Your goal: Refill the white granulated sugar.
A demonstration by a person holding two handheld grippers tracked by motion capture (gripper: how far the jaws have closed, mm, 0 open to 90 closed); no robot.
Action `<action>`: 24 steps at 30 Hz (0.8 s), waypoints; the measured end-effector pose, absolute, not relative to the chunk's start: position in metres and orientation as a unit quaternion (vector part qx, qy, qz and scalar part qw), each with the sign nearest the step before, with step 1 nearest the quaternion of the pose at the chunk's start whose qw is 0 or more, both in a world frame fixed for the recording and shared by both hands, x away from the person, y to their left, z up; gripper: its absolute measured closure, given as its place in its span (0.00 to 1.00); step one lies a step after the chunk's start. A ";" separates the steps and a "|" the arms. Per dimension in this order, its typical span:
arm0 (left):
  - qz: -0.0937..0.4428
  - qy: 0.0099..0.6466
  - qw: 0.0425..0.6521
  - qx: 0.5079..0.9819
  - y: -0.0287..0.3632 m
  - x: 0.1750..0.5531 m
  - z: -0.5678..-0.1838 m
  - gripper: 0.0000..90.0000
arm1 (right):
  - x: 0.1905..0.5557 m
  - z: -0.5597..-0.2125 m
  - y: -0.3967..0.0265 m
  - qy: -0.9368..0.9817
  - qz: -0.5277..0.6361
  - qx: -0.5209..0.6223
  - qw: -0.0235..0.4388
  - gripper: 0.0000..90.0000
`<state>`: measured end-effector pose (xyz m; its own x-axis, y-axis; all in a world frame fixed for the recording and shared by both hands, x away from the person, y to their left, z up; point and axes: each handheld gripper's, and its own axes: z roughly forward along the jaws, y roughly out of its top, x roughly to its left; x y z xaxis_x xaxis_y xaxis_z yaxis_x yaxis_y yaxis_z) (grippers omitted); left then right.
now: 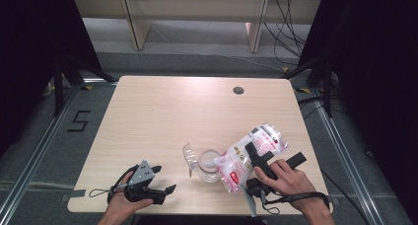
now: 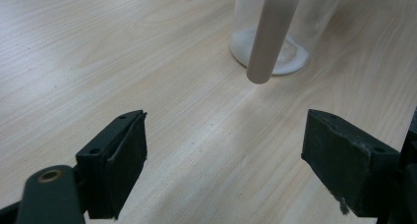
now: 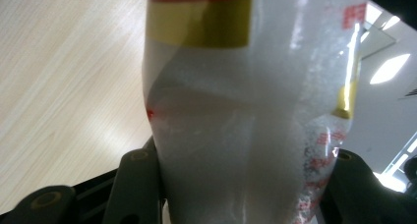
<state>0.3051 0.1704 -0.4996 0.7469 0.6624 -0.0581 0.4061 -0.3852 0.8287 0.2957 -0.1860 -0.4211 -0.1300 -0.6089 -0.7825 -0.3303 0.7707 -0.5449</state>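
The right gripper point(image 1: 257, 158) grips a white plastic bag point(image 1: 249, 156) and holds it tilted over the glass jar point(image 1: 209, 165) on the table point(image 1: 162, 121). The left gripper point(image 1: 162, 179) is open and holds nothing, beside the jar.

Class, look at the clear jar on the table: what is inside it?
A thin layer of white powder lies on the bottom of the jar. From above, the tilted bag in the right claw covers part of its mouth.

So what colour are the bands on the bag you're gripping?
Red above yellow, on a clear bag of white powder; the right gripper view shows it best.
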 end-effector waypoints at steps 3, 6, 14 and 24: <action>0.137 0.328 0.459 0.814 0.169 0.304 -0.500 0.19 | 0.296 -0.420 -0.185 0.741 -0.115 -0.317 0.581 0.60; 0.135 0.331 0.462 0.812 0.168 0.304 -0.500 0.19 | 0.295 -0.419 -0.183 0.738 -0.114 -0.317 0.584 0.60; 0.136 0.331 0.462 0.811 0.168 0.304 -0.500 0.19 | 0.296 -0.420 -0.183 0.739 -0.111 -0.320 0.582 0.60; 0.142 0.320 0.459 0.816 0.170 0.305 -0.499 0.19 | 0.297 -0.421 -0.188 0.744 -0.102 -0.313 0.581 0.62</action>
